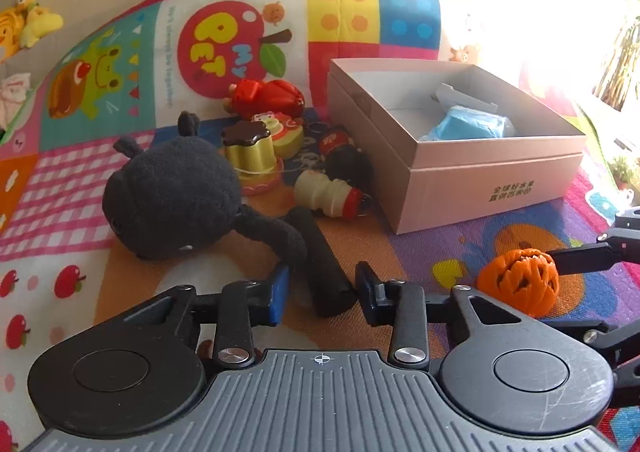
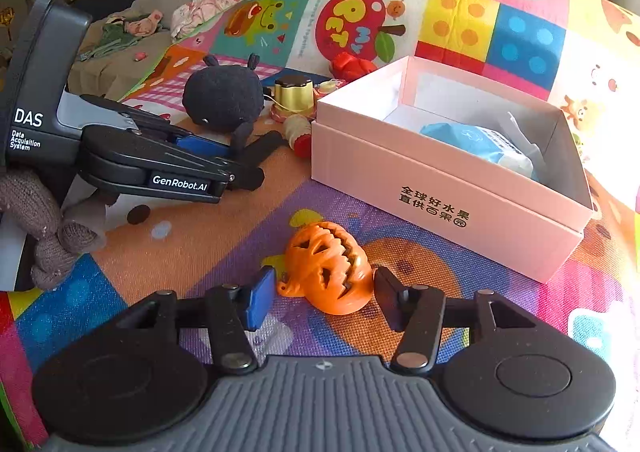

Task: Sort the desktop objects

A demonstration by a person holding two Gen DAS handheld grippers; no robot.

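Observation:
A black plush toy [image 1: 172, 200] lies on the colourful play mat [image 1: 440, 252]. One of its long legs [image 1: 320, 272] runs between the fingers of my left gripper [image 1: 322, 290], which is shut on it. The right wrist view shows the same grip from the side, with the left gripper [image 2: 240, 168] low over the mat. An orange pumpkin toy [image 2: 328, 268] rests on the mat between the fingers of my right gripper [image 2: 324, 296], which stands open around it. A pink cardboard box [image 2: 440, 180] stands open-topped just beyond it.
A blue packet [image 1: 468, 124] lies in the box [image 1: 496, 156]. Beside the plush are a red toy [image 1: 268, 94], a yellow pudding-shaped toy [image 1: 248, 150] and a cream figure [image 1: 332, 194]. A gloved hand [image 2: 52, 228] holds the left gripper. Plush toys and clothes lie beyond the mat.

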